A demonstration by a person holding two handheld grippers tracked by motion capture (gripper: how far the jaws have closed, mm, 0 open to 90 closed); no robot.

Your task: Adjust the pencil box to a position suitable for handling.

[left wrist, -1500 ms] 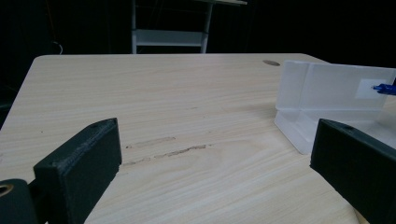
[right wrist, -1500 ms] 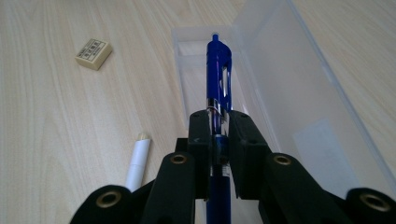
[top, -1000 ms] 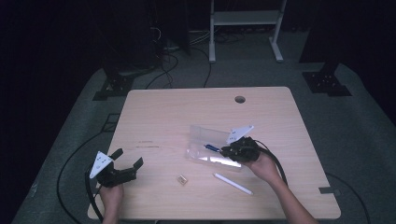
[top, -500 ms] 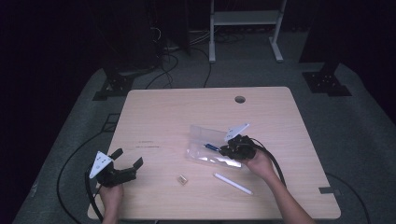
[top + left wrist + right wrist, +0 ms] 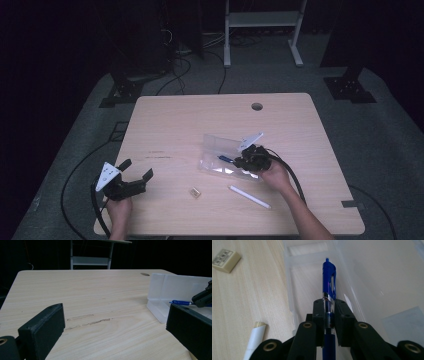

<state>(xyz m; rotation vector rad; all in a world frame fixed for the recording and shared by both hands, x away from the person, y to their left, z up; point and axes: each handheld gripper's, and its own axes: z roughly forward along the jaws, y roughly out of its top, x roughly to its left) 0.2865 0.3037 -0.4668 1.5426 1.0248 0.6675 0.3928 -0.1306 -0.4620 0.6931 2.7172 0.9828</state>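
Now the right gripper [image 5: 329, 312] clamps a blue pen [image 5: 329, 282] over the clear plastic case [image 5: 220, 150].

Left gripper [image 5: 134, 176], jaws wide and empty, sits at 8 o'clock on the table [image 5: 200, 115]. An eraser [image 5: 225, 258] with unreadable print and a white pen [image 5: 249, 196] lie beside the case at 6 o'clock.

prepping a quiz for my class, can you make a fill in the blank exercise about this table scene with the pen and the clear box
1. The right gripper is shut on a pen whose colour is ____.
2. The pen is held over the open clear plastic ____, whose lid stands raised.
3. The left gripper has its jaws ____, with nothing between them.
4. On the table between the two grippers lies a small ____, near a white pen.

Missing words: blue; box; open; eraser
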